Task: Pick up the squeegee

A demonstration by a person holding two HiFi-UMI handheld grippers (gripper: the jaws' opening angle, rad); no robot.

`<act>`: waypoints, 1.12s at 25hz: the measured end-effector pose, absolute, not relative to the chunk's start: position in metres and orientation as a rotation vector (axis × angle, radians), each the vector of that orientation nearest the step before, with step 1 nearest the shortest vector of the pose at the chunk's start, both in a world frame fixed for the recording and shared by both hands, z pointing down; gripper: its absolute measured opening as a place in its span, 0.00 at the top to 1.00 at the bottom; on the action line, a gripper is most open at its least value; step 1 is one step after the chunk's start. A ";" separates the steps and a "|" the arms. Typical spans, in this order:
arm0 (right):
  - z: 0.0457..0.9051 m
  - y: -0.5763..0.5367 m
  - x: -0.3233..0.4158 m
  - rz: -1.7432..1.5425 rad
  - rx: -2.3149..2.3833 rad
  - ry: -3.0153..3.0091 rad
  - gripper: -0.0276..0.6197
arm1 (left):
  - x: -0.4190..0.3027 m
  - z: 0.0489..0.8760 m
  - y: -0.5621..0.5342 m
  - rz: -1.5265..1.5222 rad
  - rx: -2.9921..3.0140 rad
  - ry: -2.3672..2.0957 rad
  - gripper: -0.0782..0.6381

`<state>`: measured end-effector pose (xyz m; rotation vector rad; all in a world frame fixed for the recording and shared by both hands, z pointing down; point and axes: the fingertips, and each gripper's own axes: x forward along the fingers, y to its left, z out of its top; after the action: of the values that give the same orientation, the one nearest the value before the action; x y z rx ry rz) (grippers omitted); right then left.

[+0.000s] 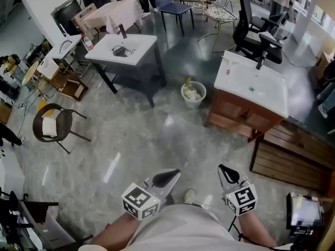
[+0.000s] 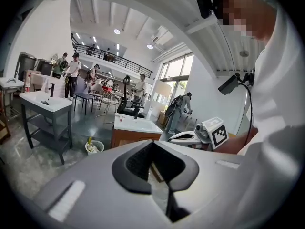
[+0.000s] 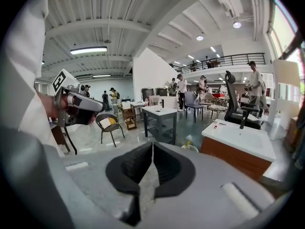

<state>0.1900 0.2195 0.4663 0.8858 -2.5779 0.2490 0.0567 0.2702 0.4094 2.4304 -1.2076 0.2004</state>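
I cannot pick out a squeegee for certain in any view. A small red item (image 3: 217, 126) lies on the white sink counter (image 1: 251, 82), too small to identify. My left gripper (image 1: 166, 178) and right gripper (image 1: 229, 174) are held side by side close to my body, above the floor and well short of the counter. In the left gripper view the left gripper (image 2: 153, 144) has its black pads meeting at the tips with nothing between them. The right gripper (image 3: 152, 144) looks the same in its own view, pads together and empty.
A wooden cabinet carries the white counter at right, with a wooden pallet (image 1: 293, 158) beside it. A white bucket (image 1: 193, 94) stands on the floor ahead. A grey basin table (image 1: 123, 48) is further left, a brown chair (image 1: 55, 124) at left. People stand in the background.
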 end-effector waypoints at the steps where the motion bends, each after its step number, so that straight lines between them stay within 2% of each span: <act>1: 0.468 0.212 0.189 0.249 0.889 -2.577 0.93 | 0.056 0.410 0.262 0.198 2.432 -1.202 0.88; 7: 0.479 0.151 0.182 0.265 1.019 -2.532 0.87 | 0.035 0.415 0.196 0.163 2.453 -1.187 0.88; 10: 0.485 0.112 0.174 0.305 1.098 -2.481 0.86 | 0.016 0.416 0.151 0.154 2.481 -1.138 0.83; 21: 0.500 -0.063 0.096 0.406 1.405 -2.333 0.85 | -0.095 0.410 0.006 0.258 2.633 -0.924 0.79; 28: 0.516 -0.167 0.105 0.397 1.559 -2.216 0.79 | -0.129 0.416 -0.054 0.198 2.560 -0.943 0.78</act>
<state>0.1050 -0.1667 0.5156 1.5591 -2.2159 0.3965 -0.1294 -0.0541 0.4165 2.5603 -0.9428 0.1976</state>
